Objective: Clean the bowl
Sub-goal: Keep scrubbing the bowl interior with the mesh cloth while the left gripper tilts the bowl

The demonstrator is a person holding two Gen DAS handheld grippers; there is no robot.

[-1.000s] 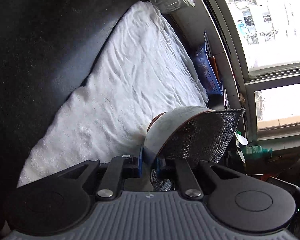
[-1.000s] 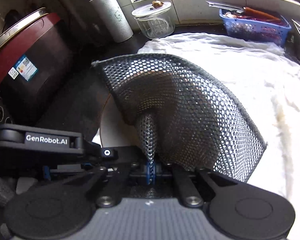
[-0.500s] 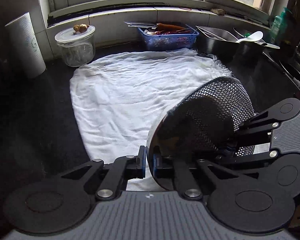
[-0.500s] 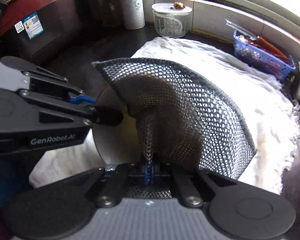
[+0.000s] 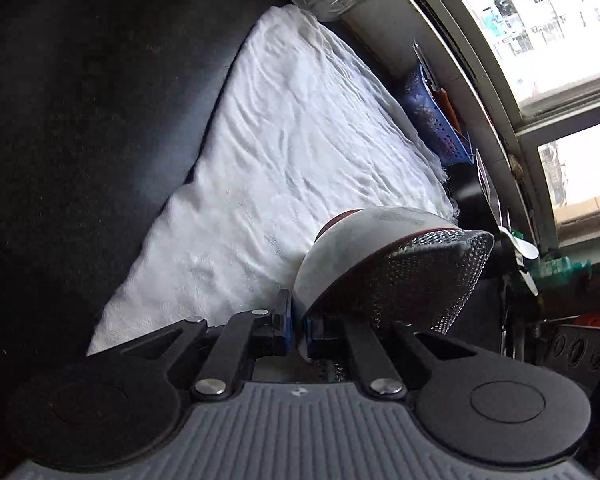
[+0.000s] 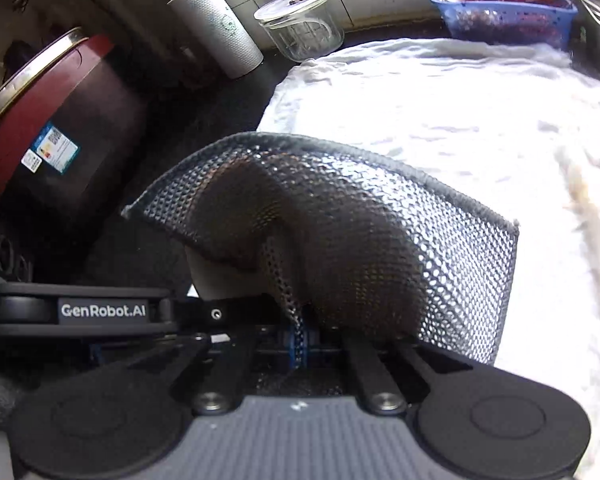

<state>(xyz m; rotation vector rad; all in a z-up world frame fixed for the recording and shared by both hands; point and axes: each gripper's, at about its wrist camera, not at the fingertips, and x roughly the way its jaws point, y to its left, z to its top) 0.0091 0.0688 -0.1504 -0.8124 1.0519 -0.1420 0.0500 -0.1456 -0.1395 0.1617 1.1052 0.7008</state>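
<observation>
Currently the bowl [image 5: 352, 256] is clamped by its rim in the left gripper [image 5: 298, 330], above the white towel [image 5: 300, 152]; a mesh scrubbing cloth [image 6: 340, 240], pinched in the right gripper [image 6: 298, 344], is pressed inside the bowl.

The right gripper [image 6: 298, 340] pinches a fold of the mesh cloth [image 6: 364, 240], which drapes over what seems a pale bowl [image 6: 216, 280], above the white towel's [image 6: 460, 120] left edge.

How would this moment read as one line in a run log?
left gripper: shut on bowl rim | right gripper: shut on mesh scrubber | scrubber over bowl
</observation>
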